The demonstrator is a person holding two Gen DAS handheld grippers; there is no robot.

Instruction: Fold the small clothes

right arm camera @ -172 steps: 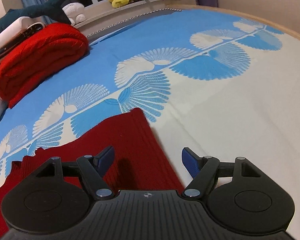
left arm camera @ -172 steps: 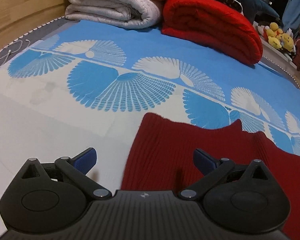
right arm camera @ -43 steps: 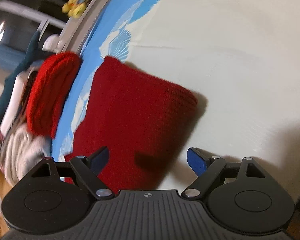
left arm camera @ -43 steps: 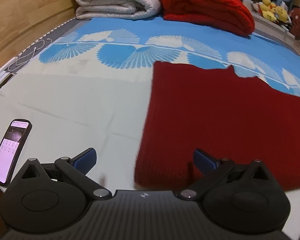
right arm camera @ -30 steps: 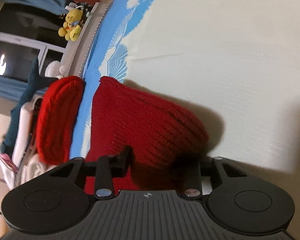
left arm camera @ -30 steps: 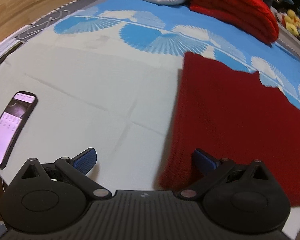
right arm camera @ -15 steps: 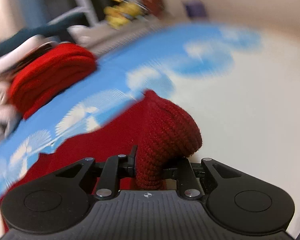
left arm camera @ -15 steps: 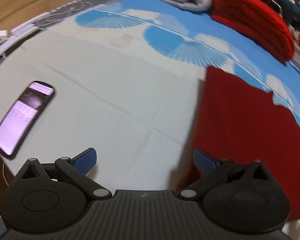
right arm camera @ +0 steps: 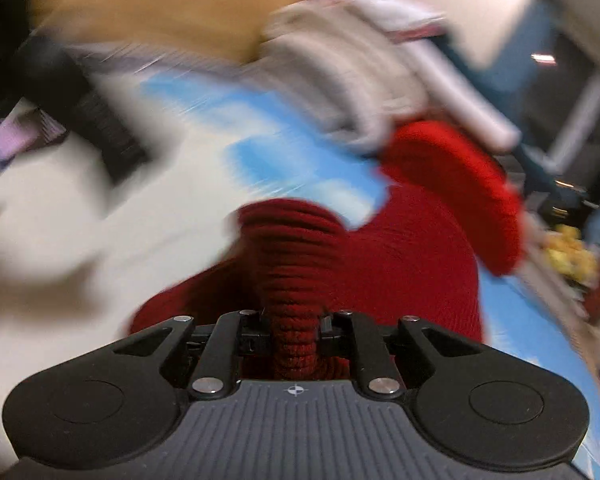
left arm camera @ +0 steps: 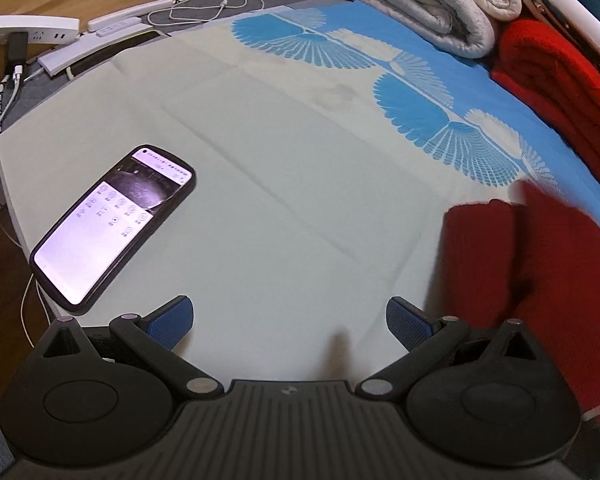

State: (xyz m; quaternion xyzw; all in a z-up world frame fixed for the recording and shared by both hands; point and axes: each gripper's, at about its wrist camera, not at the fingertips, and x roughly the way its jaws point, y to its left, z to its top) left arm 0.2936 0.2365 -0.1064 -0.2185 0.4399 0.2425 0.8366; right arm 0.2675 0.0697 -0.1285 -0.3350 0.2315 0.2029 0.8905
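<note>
A dark red knit garment (left arm camera: 540,264) lies on the bed sheet at the right of the left wrist view, with one side lifted and folding over. My left gripper (left arm camera: 290,316) is open and empty above bare pale sheet, to the left of the garment's edge. My right gripper (right arm camera: 294,330) is shut on a bunched corner of the red garment (right arm camera: 296,248) and holds it raised above the rest of the cloth. The right wrist view is blurred by motion.
A lit phone (left arm camera: 112,220) lies on the sheet at the left near the bed's edge. Power strips and cables (left arm camera: 100,28) sit at the far left. A folded white blanket (left arm camera: 420,4) and a folded bright red blanket (left arm camera: 560,92) are stacked at the back right.
My right gripper closed on the garment's corner, lifted it and swung it across leftward. My left gripper moved left off the garment's edge and stayed open.
</note>
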